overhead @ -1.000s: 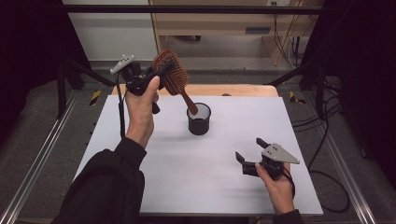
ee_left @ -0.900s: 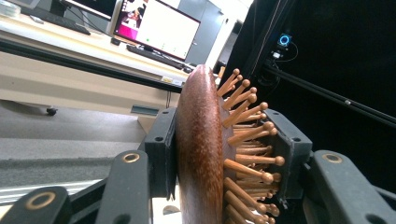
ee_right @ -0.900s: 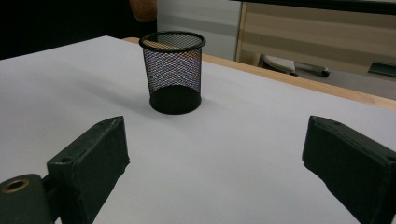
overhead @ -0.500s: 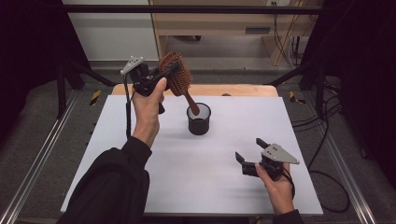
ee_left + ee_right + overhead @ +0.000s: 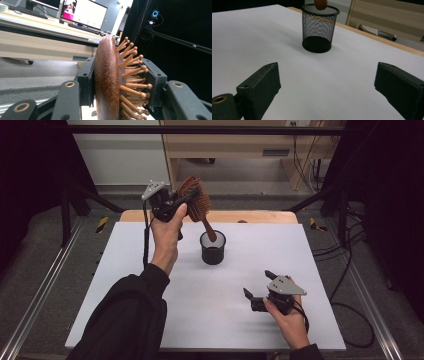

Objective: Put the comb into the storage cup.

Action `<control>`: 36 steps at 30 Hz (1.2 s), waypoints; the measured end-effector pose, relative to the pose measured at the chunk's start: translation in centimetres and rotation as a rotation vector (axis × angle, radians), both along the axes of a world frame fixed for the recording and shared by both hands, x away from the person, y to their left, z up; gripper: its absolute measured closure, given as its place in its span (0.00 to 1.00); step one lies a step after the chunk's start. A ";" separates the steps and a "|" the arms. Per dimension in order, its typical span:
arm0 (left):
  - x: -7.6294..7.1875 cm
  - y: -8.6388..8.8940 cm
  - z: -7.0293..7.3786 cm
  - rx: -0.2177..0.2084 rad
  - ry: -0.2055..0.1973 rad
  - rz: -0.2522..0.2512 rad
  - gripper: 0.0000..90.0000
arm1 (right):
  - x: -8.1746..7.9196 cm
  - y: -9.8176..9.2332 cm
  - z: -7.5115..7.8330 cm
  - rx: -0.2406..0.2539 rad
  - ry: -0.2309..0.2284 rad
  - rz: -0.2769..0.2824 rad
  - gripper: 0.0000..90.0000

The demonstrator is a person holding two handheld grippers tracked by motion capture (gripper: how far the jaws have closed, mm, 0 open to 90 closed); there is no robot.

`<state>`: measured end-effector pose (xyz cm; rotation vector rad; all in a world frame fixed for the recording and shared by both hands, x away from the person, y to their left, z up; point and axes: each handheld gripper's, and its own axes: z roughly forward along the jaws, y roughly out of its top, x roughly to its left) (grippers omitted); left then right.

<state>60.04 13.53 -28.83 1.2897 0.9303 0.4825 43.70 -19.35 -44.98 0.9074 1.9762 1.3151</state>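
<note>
While raised over the far half of the tabletop (image 5: 125, 290): left gripper (image 5: 186, 200), clenched on head of wooden hairbrush (image 5: 196, 204), one jaw on the smooth back, the other among the bristle pins. Brush tilted, handle slanting down, its tip at the mouth of the black mesh cup (image 5: 213, 248). Cup upright near tabletop centre. Right gripper (image 5: 256, 287), low over the near right part, jaws spread wide, nothing between, aimed at the cup.
</note>
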 end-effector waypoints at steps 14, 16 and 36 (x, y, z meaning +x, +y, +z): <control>0.3 -0.4 -0.6 0.034 -0.010 0.007 0.57 | 0.0 0.4 -0.1 -0.025 0.006 0.022 0.07; 0.4 -0.5 -0.7 0.035 -0.010 0.004 0.57 | 0.0 0.4 -0.1 -0.026 0.007 0.023 0.07; 0.6 -1.1 -2.7 0.066 0.022 0.000 0.57 | 0.0 0.4 -0.2 -0.026 0.010 0.023 0.07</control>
